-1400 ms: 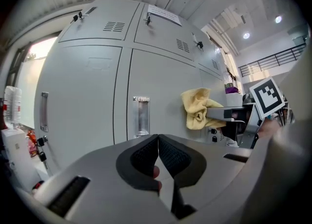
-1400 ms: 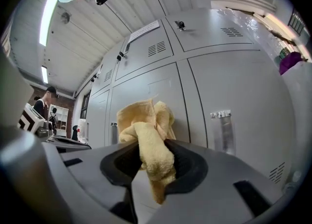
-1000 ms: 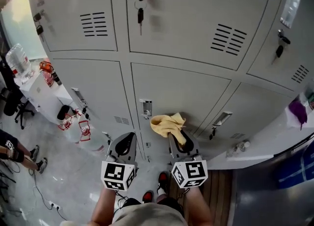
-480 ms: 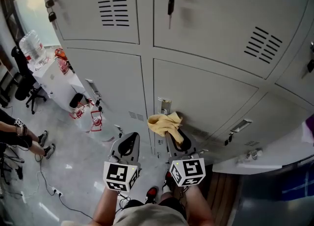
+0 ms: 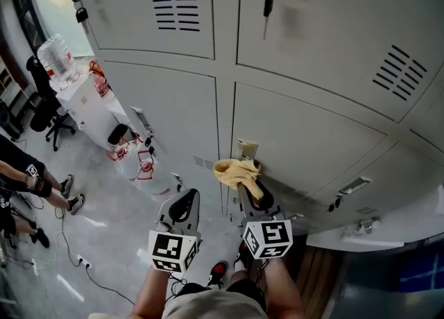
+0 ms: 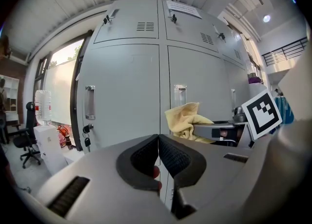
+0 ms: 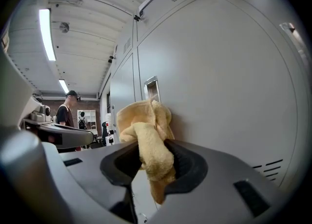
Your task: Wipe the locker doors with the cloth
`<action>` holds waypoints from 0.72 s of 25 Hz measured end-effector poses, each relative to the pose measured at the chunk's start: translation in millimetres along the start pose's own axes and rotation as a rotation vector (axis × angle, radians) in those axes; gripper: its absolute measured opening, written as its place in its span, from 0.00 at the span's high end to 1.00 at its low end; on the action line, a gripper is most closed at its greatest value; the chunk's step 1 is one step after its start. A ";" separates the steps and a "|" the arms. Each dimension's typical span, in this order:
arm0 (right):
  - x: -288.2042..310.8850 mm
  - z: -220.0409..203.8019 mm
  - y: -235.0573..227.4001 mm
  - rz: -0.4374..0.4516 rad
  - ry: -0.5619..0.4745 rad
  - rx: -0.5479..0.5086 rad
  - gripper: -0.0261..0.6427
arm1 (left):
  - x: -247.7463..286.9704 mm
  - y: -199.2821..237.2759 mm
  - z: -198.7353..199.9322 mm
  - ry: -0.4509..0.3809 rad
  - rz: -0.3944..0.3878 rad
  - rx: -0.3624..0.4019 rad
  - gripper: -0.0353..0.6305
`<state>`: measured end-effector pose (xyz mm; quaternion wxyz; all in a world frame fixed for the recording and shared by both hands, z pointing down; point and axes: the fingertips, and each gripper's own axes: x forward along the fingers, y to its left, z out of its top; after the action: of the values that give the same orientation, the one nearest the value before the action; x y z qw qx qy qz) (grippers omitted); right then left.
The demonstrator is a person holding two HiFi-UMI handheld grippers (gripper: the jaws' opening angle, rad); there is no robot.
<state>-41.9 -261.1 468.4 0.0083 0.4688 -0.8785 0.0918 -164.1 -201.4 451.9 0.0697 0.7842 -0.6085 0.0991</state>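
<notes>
Yellow cloth [image 5: 238,172] is clamped in the right gripper [image 5: 252,193] and bunched near a grey locker door [image 5: 312,137] beside its latch plate [image 5: 247,150], where it could be snagged or pulled free in wiping (the left gripper [image 5: 182,201] is closed on nothing), and contact with the door cannot be made out.

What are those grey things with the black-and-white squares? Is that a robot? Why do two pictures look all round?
No robot: a person holds a grey grabbing tool in each hand. One picture comes from a camera on the person's head, looking down. The two round ones come from small cameras riding on each tool. The right gripper pinches a yellow cloth close to a grey locker door. The left gripper is shut and holds nothing. The squared cubes are part of the tools.
</notes>
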 end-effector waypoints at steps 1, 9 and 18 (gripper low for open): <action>0.6 -0.5 -1.5 -0.004 0.001 0.003 0.76 | -0.3 0.3 0.0 0.000 0.001 0.000 0.91; -2.9 -1.4 -14.2 -0.032 0.000 0.009 0.76 | -0.1 -4.8 1.7 -0.004 -0.008 0.005 0.91; -18.3 -3.7 -32.9 -0.090 0.004 0.004 0.76 | 6.7 -17.8 3.0 -0.007 -0.047 0.006 0.91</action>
<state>-4.8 -263.3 475.2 0.0133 0.5075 -0.8564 0.0939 -145.0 -203.9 450.7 0.0677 0.7989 -0.5898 0.0966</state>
